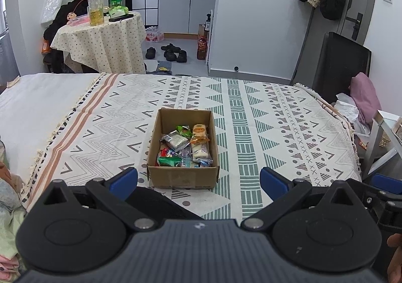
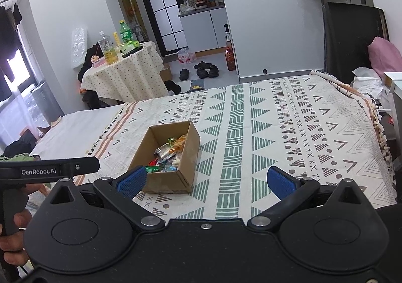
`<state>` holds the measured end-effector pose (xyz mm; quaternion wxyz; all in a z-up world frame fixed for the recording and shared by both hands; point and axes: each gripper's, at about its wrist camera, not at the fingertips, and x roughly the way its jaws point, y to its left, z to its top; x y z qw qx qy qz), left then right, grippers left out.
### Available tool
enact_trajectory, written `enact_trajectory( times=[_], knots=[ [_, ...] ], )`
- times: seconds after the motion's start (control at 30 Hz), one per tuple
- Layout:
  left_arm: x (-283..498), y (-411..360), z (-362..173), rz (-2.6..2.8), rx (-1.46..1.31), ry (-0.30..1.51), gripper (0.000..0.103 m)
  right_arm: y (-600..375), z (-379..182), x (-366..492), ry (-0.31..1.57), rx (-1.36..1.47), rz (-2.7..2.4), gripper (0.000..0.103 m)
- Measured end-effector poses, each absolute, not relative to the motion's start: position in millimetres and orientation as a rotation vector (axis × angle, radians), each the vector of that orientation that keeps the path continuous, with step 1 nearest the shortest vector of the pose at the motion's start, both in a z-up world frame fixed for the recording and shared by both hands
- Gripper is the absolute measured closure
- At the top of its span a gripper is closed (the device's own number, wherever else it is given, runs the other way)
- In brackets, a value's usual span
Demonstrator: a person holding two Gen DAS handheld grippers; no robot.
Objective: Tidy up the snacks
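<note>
Both grippers, left point(image 1: 198, 178) and right point(image 2: 206, 181), hang wide and empty over the patterned bedspread point(image 1: 276, 132), with the cardboard box point(image 1: 182, 177) of snacks point(image 1: 184, 148) just ahead. Those crinkly packets look light, soft and slippery, so pinch 1 by its sealed edge. "GenRobot.AI" reads on the left tool; the wrapper print is too small to read.

mid-frame, a plain brown cardboard box point(image 1: 182, 177) holds snack packets in green, red, silver and orange point(image 1: 184, 147). beneath it a cream bedspread with teal, grey and terracotta geometric bands point(image 1: 263, 117). upper left, a cream dotted round tablecloth point(image 1: 105, 41).
</note>
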<state>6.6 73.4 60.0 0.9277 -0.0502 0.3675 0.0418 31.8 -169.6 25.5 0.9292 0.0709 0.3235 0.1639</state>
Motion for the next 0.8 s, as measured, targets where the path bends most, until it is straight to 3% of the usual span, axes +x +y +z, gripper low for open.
enact_trajectory(
  times=[0.8],
  knots=[
    [6.9,69.9,59.8,0.07,-0.09,0.758,0.0,-173.7,27.3,30.6,0.663,0.155,0.322,0.0]
  ],
)
